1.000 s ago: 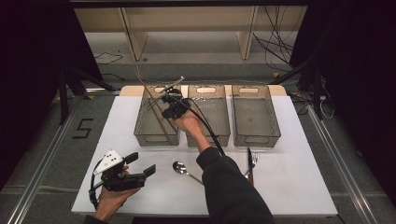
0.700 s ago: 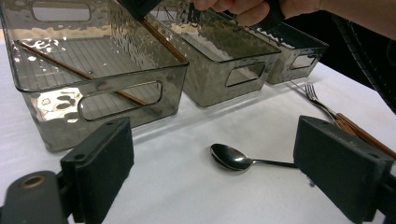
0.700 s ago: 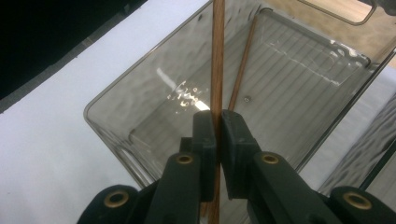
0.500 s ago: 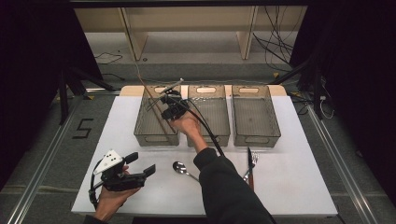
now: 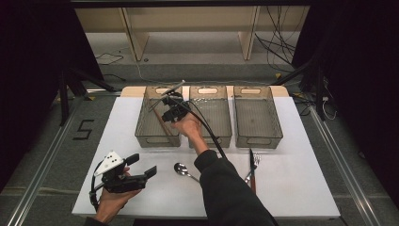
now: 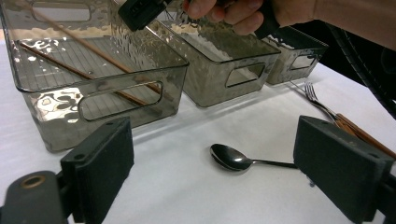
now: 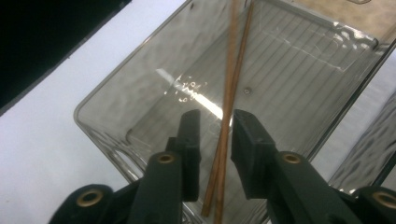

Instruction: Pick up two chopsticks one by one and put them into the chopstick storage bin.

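Observation:
My right gripper [image 5: 171, 107] hangs over the left clear bin [image 5: 157, 140]. Its jaws have just been opening. In the right gripper view the pads of that gripper [image 7: 218, 119] stand apart, and two brown chopsticks [image 7: 231, 70] run through the gap without being pressed. Both chopsticks [image 6: 93, 63] are in the left bin [image 6: 116, 100], one flat and one slanting. At the table's front left my left gripper [image 5: 142, 165] is held wide open with nothing in it. The left gripper [image 6: 217, 135] points toward a spoon [image 6: 231, 158].
A middle bin [image 5: 210, 140] and a right bin [image 5: 258, 140] stand beside the left one. The spoon [image 5: 181, 168] lies in front of them. A fork [image 5: 256, 162] and a wooden-handled utensil [image 5: 251, 176] lie on the white table to the right of my forearm.
The right gripper's jaws have parted over the left bin, and the chopstick it held now rests lower in the bin. The left gripper has stayed put.

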Demonstrator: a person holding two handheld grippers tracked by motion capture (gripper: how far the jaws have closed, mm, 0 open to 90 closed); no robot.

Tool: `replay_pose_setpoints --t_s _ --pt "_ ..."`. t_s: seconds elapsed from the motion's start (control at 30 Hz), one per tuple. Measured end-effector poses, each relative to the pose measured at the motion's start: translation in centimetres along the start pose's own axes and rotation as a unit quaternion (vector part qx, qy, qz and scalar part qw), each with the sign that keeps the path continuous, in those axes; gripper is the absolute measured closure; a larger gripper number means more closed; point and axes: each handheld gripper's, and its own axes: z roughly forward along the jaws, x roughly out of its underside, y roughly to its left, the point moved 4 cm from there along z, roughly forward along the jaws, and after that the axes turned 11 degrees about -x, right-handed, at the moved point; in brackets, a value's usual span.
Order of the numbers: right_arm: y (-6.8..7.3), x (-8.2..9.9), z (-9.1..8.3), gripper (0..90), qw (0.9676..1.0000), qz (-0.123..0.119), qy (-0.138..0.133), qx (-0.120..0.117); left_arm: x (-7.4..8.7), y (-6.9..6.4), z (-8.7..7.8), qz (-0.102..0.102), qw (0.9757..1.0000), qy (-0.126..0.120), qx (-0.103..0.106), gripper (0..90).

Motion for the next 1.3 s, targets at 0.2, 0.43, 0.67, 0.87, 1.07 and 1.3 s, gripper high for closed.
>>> replay_pose_setpoints --t_s 0.2,0.43,0.67,0.87,1.07,1.3 --pt "0.3 0.0 -0.8 56.4 0.9998 -0.016 0.005 -0.006 0.0 0.0 0.0 -0.003 1.0000 -0.001 0.000 11.7" --pt "1.3 0.7 -2.8 41.3 0.9984 -0.049 0.009 -0.026 0.0 0.0 0.0 -0.003 1.0000 -0.001 -0.001 11.7" --pt "2.2 2.3 -4.7 35.2 0.9957 -0.081 0.020 -0.042 0.0 0.0 0.0 -0.005 1.0000 -0.002 -0.002 11.7" --pt "2.6 3.7 -6.0 33.2 0.9942 -0.092 0.025 -0.050 0.0 0.0 0.1 -0.005 1.0000 -0.001 -0.002 11.7" --pt "3.0 4.7 -7.2 32.3 0.9933 -0.099 0.021 -0.055 0.0 0.1 0.0 -0.007 1.0000 -0.002 -0.003 11.7" --pt "3.3 6.0 -8.1 31.2 0.9926 -0.107 0.025 -0.051 0.0 0.1 0.0 -0.007 1.0000 -0.002 -0.004 11.7"
